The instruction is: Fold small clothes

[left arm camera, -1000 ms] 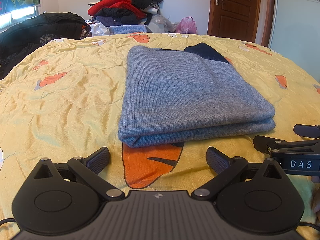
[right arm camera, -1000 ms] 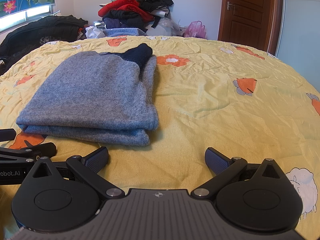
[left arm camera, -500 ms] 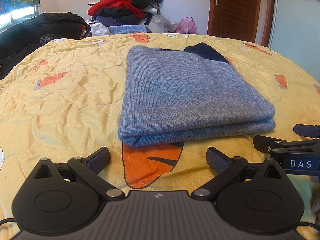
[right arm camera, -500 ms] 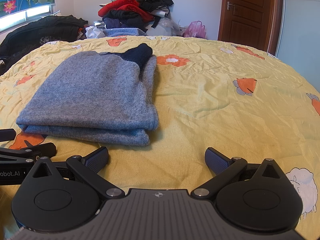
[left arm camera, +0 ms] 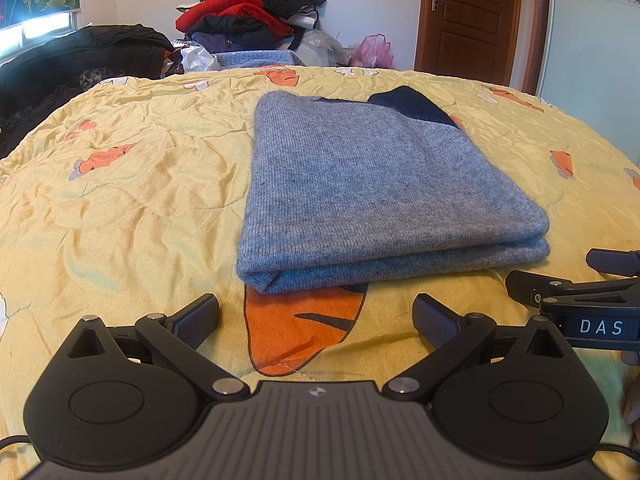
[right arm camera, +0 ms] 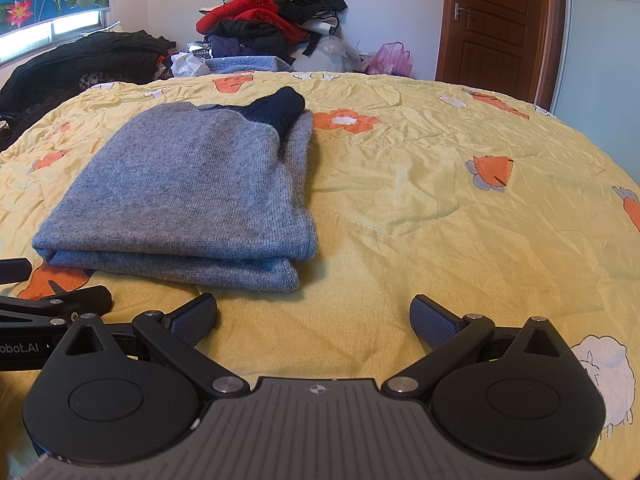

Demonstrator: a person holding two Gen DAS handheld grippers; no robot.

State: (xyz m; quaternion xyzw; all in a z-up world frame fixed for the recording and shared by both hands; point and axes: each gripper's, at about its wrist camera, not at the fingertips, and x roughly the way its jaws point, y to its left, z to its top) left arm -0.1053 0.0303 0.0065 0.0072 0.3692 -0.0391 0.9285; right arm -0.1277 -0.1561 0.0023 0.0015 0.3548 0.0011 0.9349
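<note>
A grey knit sweater (left arm camera: 372,188) with a dark navy part at its far end lies folded flat on the yellow bedspread (left arm camera: 120,200). My left gripper (left arm camera: 316,316) rests open just short of the sweater's near folded edge, nothing between its fingers. In the right wrist view the same sweater (right arm camera: 188,184) lies ahead to the left, and my right gripper (right arm camera: 314,316) is open over bare bedspread (right arm camera: 440,200), to the right of the sweater's near corner. Each gripper shows at the other view's edge: the right gripper (left arm camera: 580,292) and the left gripper (right arm camera: 52,304).
A heap of red and dark clothes (left arm camera: 248,16) is piled against the far wall. A black garment (left arm camera: 80,60) lies off the bed's far left. A pink plastic bag (left arm camera: 376,52) and a brown wooden door (left arm camera: 472,20) stand at the back right.
</note>
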